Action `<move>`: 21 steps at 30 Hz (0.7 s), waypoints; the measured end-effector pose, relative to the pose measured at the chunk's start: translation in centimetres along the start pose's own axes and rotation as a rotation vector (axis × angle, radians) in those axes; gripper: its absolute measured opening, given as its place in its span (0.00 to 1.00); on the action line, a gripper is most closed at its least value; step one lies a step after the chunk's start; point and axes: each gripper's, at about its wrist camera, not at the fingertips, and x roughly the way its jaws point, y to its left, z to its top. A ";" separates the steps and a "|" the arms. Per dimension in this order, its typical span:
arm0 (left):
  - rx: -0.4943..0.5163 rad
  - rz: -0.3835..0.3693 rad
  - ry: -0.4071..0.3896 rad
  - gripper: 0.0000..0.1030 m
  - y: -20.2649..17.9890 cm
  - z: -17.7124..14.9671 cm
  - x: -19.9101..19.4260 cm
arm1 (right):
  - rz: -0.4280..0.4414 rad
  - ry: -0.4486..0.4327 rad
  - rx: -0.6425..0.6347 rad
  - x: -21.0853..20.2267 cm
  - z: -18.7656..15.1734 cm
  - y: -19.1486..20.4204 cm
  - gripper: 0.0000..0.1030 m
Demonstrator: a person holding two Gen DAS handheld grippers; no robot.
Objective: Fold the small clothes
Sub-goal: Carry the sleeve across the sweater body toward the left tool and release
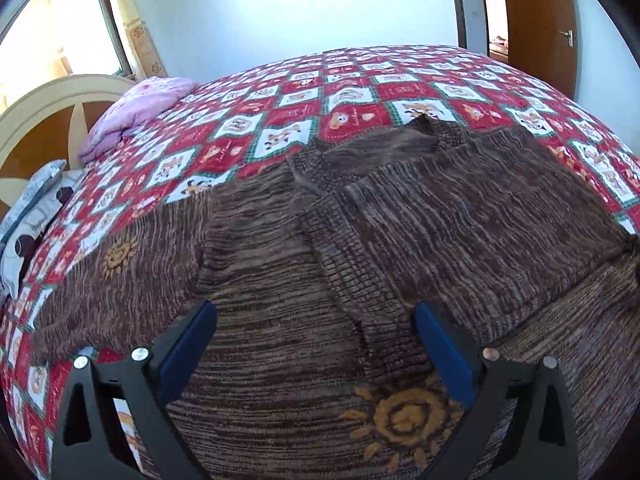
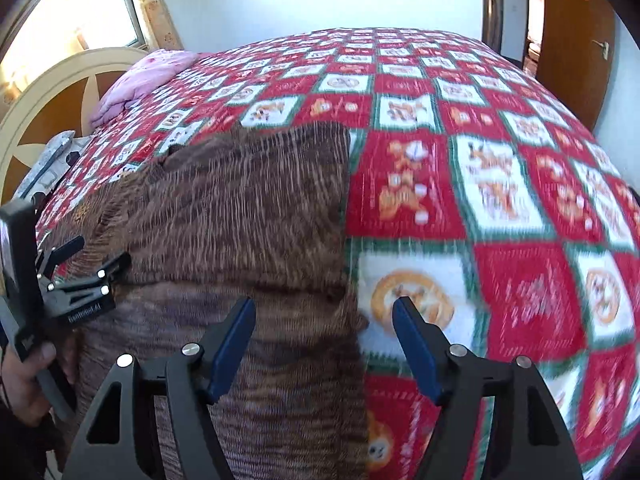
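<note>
A brown striped knitted sweater (image 1: 400,216) with orange sun motifs lies spread on the bed, collar toward the far side. One side is folded over the body. My left gripper (image 1: 316,312) hovers open over the sweater's lower middle, blue pads wide apart, nothing between them. In the right wrist view the sweater (image 2: 240,208) fills the left half, its folded right edge running down the middle. My right gripper (image 2: 324,308) stands open above that edge, the cloth edge lying under the gap, pads not pressing it. The left gripper (image 2: 100,264), held by a hand, shows at the far left.
The bed carries a red, white and green checked quilt (image 2: 480,184). A pink folded blanket (image 1: 136,112) and a patterned pillow (image 1: 32,216) lie near the cream headboard (image 1: 52,96). A wooden door (image 1: 544,28) stands at the back right, a window (image 2: 96,4) at the back left.
</note>
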 end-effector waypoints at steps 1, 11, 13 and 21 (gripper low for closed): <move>0.007 0.003 -0.007 0.99 0.0 0.0 -0.1 | 0.010 -0.002 -0.008 -0.2 0.8 0.0 0.70; -0.026 -0.037 0.004 1.00 0.8 0.4 0.8 | 0.046 0.041 0.082 8.2 8.9 -1.0 0.58; -0.046 -0.050 0.005 1.00 1.2 0.2 0.8 | 0.031 0.069 0.081 9.9 9.1 -0.7 0.47; -0.050 -0.034 -0.006 1.00 1.4 0.0 0.4 | -0.118 0.014 -0.056 8.9 9.6 2.6 0.51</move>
